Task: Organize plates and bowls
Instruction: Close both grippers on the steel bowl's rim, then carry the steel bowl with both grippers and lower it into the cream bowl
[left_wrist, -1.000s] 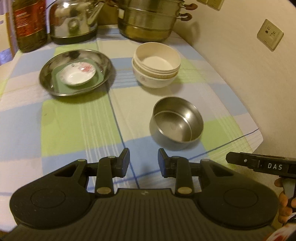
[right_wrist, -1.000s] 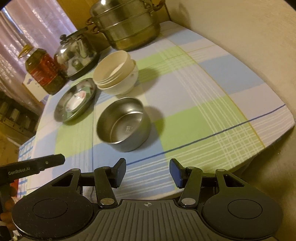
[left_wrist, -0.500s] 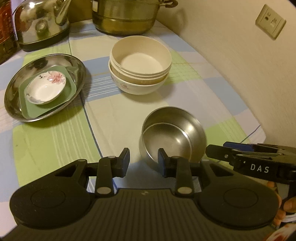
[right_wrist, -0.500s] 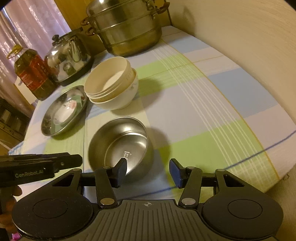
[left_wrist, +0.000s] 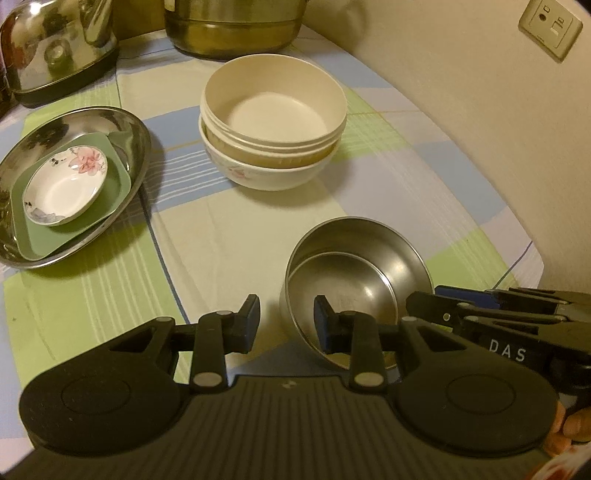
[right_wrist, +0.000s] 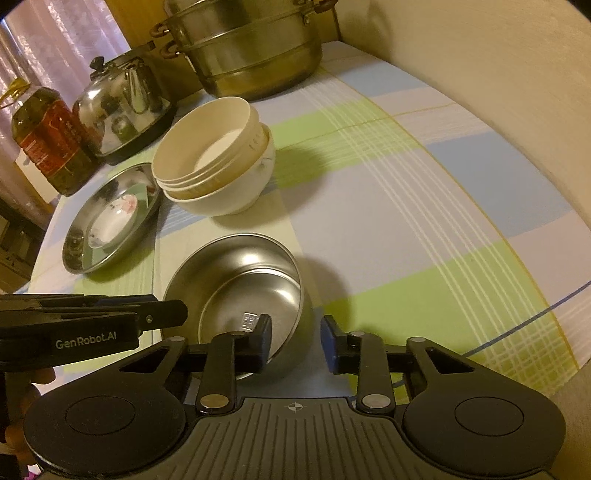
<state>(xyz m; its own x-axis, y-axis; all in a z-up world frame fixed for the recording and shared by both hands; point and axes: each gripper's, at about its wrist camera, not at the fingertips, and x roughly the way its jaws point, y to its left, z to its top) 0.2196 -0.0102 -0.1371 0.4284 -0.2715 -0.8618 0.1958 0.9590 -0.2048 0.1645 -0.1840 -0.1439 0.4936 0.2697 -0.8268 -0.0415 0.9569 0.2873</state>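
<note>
Left wrist view: the left gripper is spread, its right finger dipped inside the steel bowl and its left finger outside, so the near rim sits between them with neither pad clearly touching. The bowl stands on the checked tablecloth near the table's front edge. Beyond it is a stack of cream bowls, and to the left a steel plate holding a green dish with a small flowered saucer on top. A kettle and a big pot at the back are cut off by the frame. The right gripper enters from the right, just beside the bowl; its fingertips are hidden behind the left tool's body. A wall socket sits top right.

Right wrist view: the right gripper is spread too, straddling the steel bowl's right wall. The left gripper crosses in from the left over the bowl's near edge. An oil bottle stands beside the kettle; the steel plate's contents are partly hidden by its rim
</note>
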